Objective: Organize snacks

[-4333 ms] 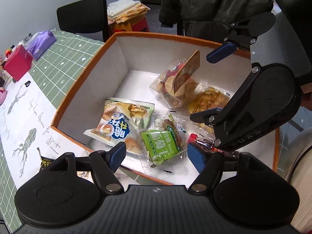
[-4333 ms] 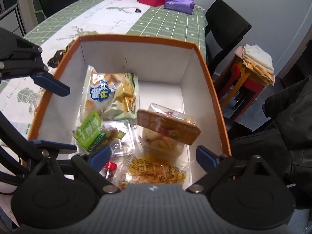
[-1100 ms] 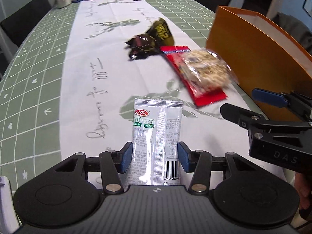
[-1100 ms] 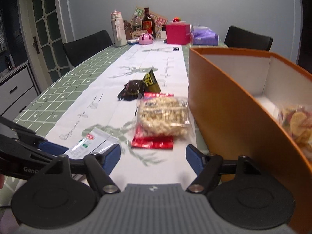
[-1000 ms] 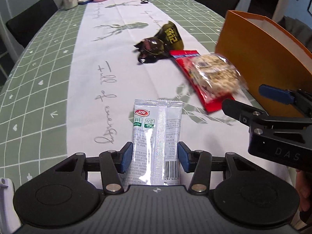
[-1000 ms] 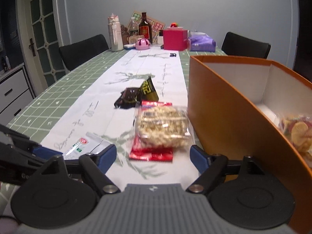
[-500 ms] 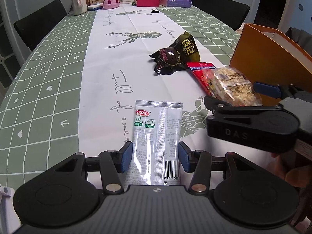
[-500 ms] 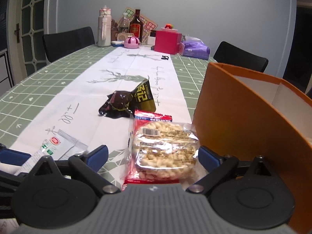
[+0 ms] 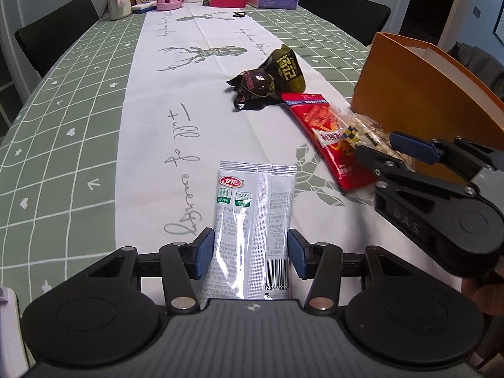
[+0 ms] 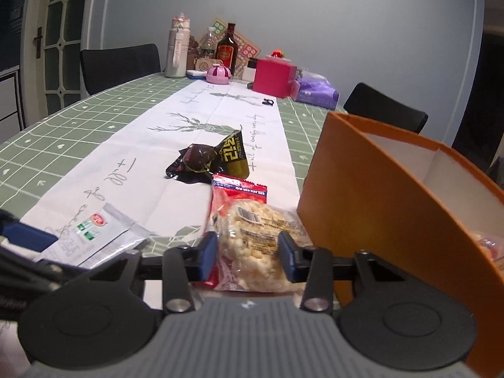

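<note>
My left claw (image 9: pixel 250 253) is clenched on a silver sachet (image 9: pixel 253 217): both blue pads press its long edges, and the sachet sticks out ahead of me over the white runner of the counter (image 9: pixel 78 145). My right claw (image 10: pixel 248 253) has just been closing, and a clear bag of puffed rice cakes (image 10: pixel 258 236) sits between its pads, which now pinch the bag's sides. That bag lies partly on top of a flat red snack packet (image 9: pixel 318 132), and both rest on the counter just beside the outer wall of the orange box (image 10: pixel 378 208). Inside the box, at its near corner, I can make out a bit of a wrapped snack (image 10: pixel 491 249), too cut off to name. Farther along the runner, apart from the red packet's far end, lie a dark crumpled wrapper (image 9: pixel 255 88) and an olive-gold pouch (image 9: pixel 288 69), touching one another. From the left camera my right claw shows at the right edge, close against the orange wall.
</note>
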### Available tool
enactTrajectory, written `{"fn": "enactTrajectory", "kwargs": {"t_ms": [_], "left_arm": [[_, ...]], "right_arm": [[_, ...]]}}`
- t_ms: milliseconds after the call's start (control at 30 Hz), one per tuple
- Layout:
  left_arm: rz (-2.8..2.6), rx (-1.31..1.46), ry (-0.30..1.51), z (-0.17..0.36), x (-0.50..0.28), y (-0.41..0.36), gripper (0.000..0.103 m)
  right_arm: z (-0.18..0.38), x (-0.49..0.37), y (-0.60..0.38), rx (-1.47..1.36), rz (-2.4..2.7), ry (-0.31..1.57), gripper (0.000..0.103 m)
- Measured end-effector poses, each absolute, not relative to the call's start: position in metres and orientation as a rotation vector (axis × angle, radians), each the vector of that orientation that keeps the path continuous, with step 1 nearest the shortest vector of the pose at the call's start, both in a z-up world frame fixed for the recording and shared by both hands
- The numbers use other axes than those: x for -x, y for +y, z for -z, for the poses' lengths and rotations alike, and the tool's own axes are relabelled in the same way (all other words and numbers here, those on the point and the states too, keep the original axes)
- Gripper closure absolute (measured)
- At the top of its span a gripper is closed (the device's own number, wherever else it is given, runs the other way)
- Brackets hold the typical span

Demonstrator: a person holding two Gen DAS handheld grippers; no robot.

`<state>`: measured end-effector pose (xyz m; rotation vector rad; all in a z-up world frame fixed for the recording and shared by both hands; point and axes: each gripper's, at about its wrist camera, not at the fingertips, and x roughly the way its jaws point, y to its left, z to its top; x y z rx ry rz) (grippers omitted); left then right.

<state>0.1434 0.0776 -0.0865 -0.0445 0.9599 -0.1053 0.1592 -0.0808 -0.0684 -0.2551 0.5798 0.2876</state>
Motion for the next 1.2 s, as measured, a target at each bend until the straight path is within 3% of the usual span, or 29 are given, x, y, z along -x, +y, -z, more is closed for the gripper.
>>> {"fn": "enactTrajectory", "kwargs": {"t_ms": [200,667,733,867,1000,1200], "left_arm": [[0.137,0.072,0.970,0.085,-0.130,0.071,0.046],[0.160,0.054,0.963,0.083,-0.095,0.066,0.046],[0.169,0.048,0.963,0.083,-0.093,0.063,0.046],[0.181,0.044,0.962,0.082,-0.091,0.061,0.046],[0.196,0.035,0.960,0.083,-0.089,0.061,0.045],[0.207,0.004,0.963,0.084,-0.088,0.060,0.039]], "right_arm": [[0.056,-0.127,-0.090,0.272,-0.316,0.572,0.075],[0.078,-0.026,-0.110,0.574,-0.450,0.591,0.073],[0.077,-0.022,-0.112,0.559,-0.463,0.589,0.069],[0.073,-0.020,-0.106,0.607,-0.441,0.538,0.028],[0.071,-0.037,-0.106,0.608,-0.453,0.546,0.008],[0.076,-0.077,-0.115,0.497,-0.440,0.686,0.007]]}}
